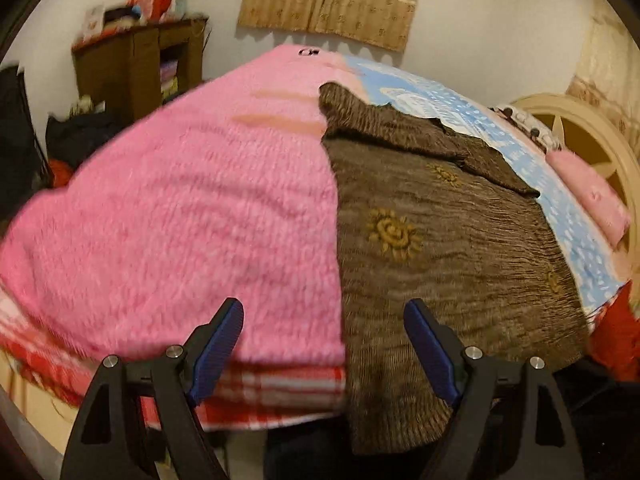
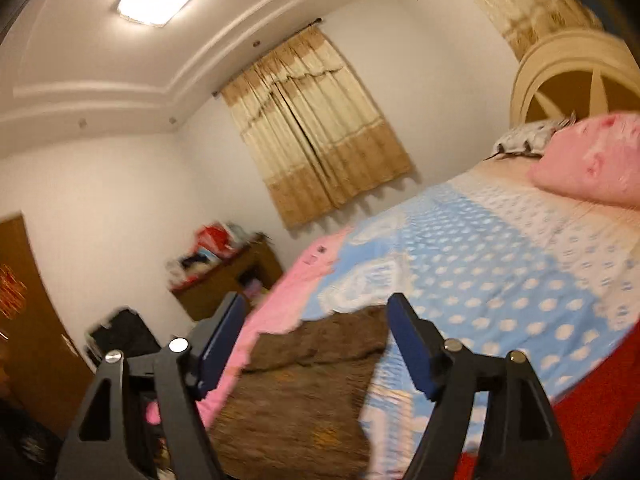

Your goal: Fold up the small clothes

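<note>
Motion blur softens the brown knit garment (image 2: 304, 392) in the right wrist view, its near hem hidden behind the gripper arms. The cluttered items atop the wooden cabinet (image 1: 136, 64) stay too blurred to identify.

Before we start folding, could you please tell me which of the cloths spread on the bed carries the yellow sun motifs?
The brown garment, lying between the fluffy pink blanket and the blue dotted sheet; neither of those shows suns.

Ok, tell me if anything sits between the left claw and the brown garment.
Nothing visible does. The left claw hangs open just above the near part of the brown garment, which lies spread on the bed beside the pink blanket.
</note>
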Available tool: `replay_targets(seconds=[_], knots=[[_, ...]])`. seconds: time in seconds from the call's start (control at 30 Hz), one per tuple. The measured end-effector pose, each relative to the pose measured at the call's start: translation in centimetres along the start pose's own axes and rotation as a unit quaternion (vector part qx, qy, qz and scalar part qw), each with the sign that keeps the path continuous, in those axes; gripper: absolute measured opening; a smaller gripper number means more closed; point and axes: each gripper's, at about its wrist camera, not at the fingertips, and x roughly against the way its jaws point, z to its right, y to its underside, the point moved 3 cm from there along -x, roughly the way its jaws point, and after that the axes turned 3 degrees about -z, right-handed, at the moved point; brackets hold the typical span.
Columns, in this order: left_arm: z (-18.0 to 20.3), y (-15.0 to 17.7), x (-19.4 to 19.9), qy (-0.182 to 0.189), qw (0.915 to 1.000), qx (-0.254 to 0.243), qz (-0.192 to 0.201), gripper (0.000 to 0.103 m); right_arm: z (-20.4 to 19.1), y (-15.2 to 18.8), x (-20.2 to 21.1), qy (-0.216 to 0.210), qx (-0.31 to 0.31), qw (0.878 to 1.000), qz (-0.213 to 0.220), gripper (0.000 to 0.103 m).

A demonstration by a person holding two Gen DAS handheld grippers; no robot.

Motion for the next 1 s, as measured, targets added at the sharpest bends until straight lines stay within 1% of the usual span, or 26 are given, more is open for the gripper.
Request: replay_targets(seconds=[0.07,0.13,0.17,0.2,0.23,0.27,0.3,0.33,0.4,0.5,0.57,0.63,0.67,0.73,0.77,0.87,0.9,0.97,1.0], knots=[[-0.2,1.0,-0.4,0.029,0.9991,0.021,-0.024,0.083,0.2,1.8,-1.8,0.01,-0.005,0.999,-0.037,0.077],[0.1,2.0,-0.5,0.039,0.9985,0.019,-0.035,0.083,0.7,4.6,-4.8,0.025,-0.015,0.995,-0.094,0.076],[0.2,2.6,-0.5,0.04,0.9984,0.014,-0.038,0.083,1.0,6.6,-7.0,0.037,-0.02,0.99,-0.135,0.075],[0.5,3.1,-0.5,0.044,0.9981,0.009,-0.043,0.083,1.2,7.9,-8.3,0.042,-0.023,0.985,-0.163,0.073],[0.7,3.7,-0.5,0.054,0.9974,0.005,-0.048,0.083,1.4,9.4,-9.7,0.045,-0.025,0.98,-0.191,0.068],[1.0,4.1,-0.4,0.067,0.9966,0.005,-0.048,0.083,1.6,10.9,-11.1,0.047,-0.028,0.974,-0.22,0.067],[1.3,4.5,-0.5,0.078,0.9958,0.007,-0.047,0.083,1.8,12.4,-12.5,0.044,-0.035,0.968,-0.244,0.066],[1.6,4.6,-0.6,0.086,0.995,0.008,-0.049,0.083,2.3,13.5,-13.5,0.04,-0.046,0.964,-0.259,0.066],[2.4,5.0,-1.2,0.099,0.9933,0.003,-0.06,0.083,3.5,15.6,-15.1,0.031,-0.079,0.956,-0.282,0.066],[2.9,5.4,-2.2,0.092,0.9933,-0.007,-0.069,0.083,5.0,18.3,-16.0,0.029,-0.113,0.945,-0.307,0.066],[2.9,5.8,-2.7,0.093,0.9927,-0.01,-0.076,0.083,5.8,19.5,-16.2,0.028,-0.125,0.94,-0.317,0.066],[3.0,5.8,-2.7,0.098,0.9926,-0.012,-0.071,0.083,6.2,20.8,-16.0,0.038,-0.13,0.936,-0.325,0.066],[3.1,5.8,-2.6,0.099,0.9928,-0.015,-0.066,0.082,6.3,20.9,-15.5,0.04,-0.132,0.935,-0.327,0.066],[3.4,5.7,-2.5,0.095,0.9933,-0.025,-0.06,0.076,6.3,21.6,-15.8,0.041,-0.135,0.932,-0.334,0.066],[3.7,5.6,-2.5,0.098,0.9928,-0.03,-0.062,0.07,6.2,21.8,-15.6,0.04,-0.133,0.93,-0.339,0.066],[4.0,5.8,-2.8,0.105,0.9912,-0.042,-0.068,0.066,5.4,22.9,-16.1,0.037,-0.114,0.925,-0.362,0.066],[4.1,5.9,-2.9,0.108,0.9906,-0.043,-0.072,0.06,5.3,23.1,-16.2,0.038,-0.107,0.924,-0.365,0.066],[4.4,6.1,-2.9,0.115,0.9892,-0.046,-0.078,0.056,4.9,23.6,-16.4,0.031,-0.103,0.921,-0.375,0.066],[4.5,6.1,-2.9,0.117,0.9889,-0.05,-0.077,0.056,4.6,23.9,-16.5,0.022,-0.104,0.917,-0.385,0.062]])
